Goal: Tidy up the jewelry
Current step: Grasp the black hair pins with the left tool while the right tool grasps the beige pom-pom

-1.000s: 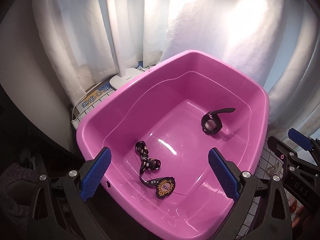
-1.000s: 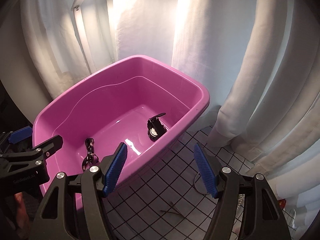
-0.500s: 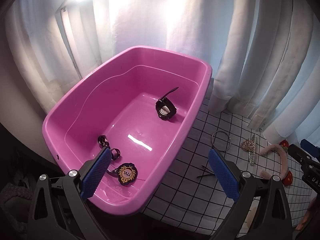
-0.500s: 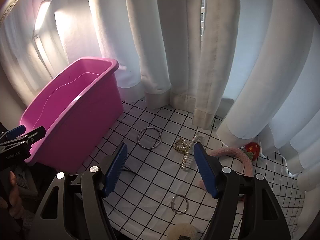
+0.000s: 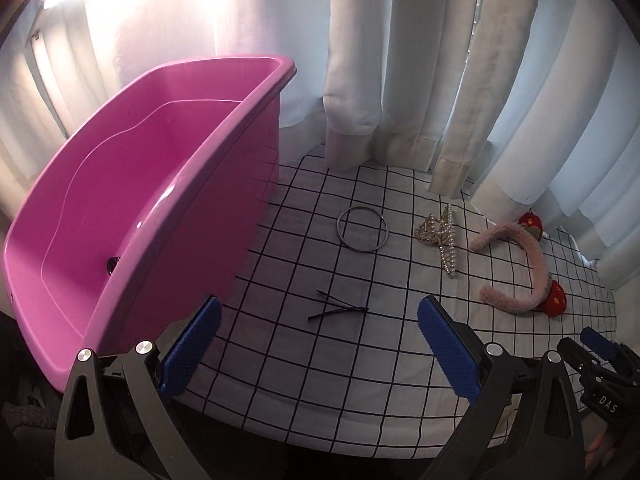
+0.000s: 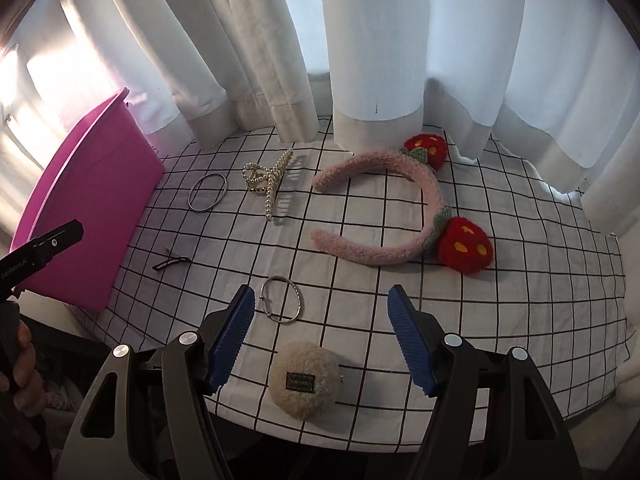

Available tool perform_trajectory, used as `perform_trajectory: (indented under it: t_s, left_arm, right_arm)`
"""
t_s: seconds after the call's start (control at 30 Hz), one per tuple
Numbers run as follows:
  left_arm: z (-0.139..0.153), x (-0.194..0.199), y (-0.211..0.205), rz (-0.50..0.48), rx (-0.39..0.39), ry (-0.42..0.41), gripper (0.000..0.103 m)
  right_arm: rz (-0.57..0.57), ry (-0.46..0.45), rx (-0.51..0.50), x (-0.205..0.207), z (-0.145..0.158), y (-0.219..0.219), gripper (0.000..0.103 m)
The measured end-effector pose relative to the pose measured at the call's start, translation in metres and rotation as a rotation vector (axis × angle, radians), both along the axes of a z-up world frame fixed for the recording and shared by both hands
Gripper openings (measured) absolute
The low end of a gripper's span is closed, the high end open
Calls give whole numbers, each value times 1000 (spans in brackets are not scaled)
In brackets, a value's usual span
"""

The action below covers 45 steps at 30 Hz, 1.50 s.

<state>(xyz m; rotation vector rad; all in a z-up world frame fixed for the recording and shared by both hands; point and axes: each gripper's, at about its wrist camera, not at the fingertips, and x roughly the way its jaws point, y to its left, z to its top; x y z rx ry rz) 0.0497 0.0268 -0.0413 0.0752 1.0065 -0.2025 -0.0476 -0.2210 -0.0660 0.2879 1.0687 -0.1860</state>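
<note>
Left gripper (image 5: 318, 344) wide open, nothing between the blue pads. Right gripper (image 6: 320, 338) same: jaws spread, empty, level with the left. Hand (image 6: 20, 364) on left handle partly visible, looks wrapped around it.

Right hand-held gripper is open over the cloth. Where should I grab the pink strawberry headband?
Grip the pink headband on its bare curved band midway between the two strawberries, coming straight down from above. It lies flat on the checked cloth, so the narrow band fits between the open right hand-held gripper.
</note>
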Motion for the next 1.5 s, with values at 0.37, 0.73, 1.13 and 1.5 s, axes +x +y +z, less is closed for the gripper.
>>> perform_trajectory:
  t_s: [0.37, 0.73, 1.13, 1.5]
  left_arm:
    - [-70, 15, -28, -78, 70, 66, 97]
    - [-125, 51, -14, -25, 104, 125, 97]
    - [-149, 56, -21, -53, 106, 152, 97]
    - [-153, 59, -34, -69, 101, 127, 97]
  right_arm:
    - [-42, 53, 41, -20, -48, 10, 66]
    - [-88, 94, 64, -26, -79, 9, 66]
    - [-93, 101, 70, -25, -87, 11, 66]
    - [-84, 122, 77, -23, -97, 22, 66]
